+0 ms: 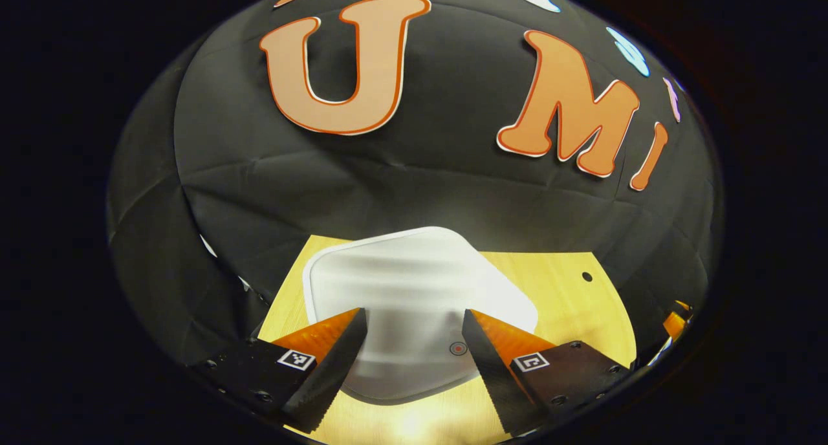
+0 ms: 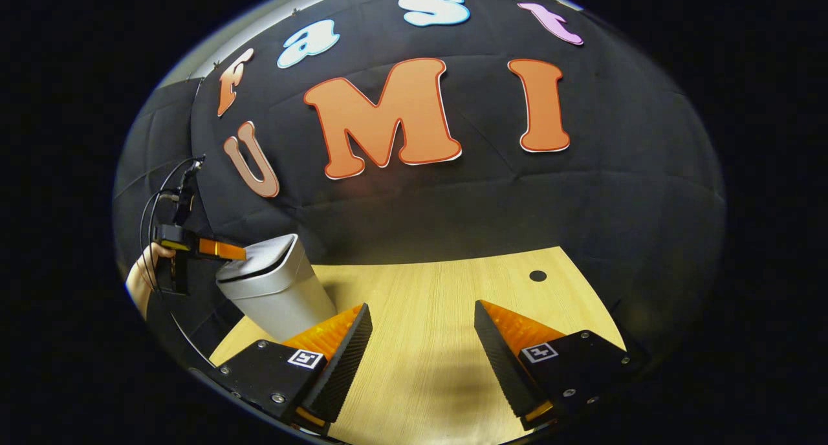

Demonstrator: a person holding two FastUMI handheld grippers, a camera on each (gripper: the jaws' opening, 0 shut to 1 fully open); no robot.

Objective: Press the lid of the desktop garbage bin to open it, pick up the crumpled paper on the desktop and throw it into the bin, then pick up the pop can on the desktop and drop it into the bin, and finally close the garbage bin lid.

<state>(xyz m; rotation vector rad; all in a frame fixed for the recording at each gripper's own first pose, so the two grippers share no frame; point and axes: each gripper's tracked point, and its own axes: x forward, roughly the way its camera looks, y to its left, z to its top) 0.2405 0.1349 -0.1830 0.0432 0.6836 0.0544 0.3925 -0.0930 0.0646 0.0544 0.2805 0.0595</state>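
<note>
In the left gripper view the white garbage bin's lid [image 1: 401,283] lies right under my left gripper [image 1: 414,315]. That gripper is open, one finger over each side of the lid, and the lid looks closed with a small round mark [image 1: 458,348] near its front. In the right gripper view the white bin [image 2: 278,296] stands at the table's far left. The left gripper [image 2: 217,249] hovers over the bin's lid [image 2: 255,264], held by a hand [image 2: 139,277]. My right gripper [image 2: 422,306] is open above bare wood with nothing between its fingers.
The light wooden table [image 2: 440,283] runs back to the black cloth wall and has a small round hole [image 2: 537,276], seen as a hole [image 1: 587,277] in the left gripper view too. Cables [image 2: 162,193] hang above the left gripper.
</note>
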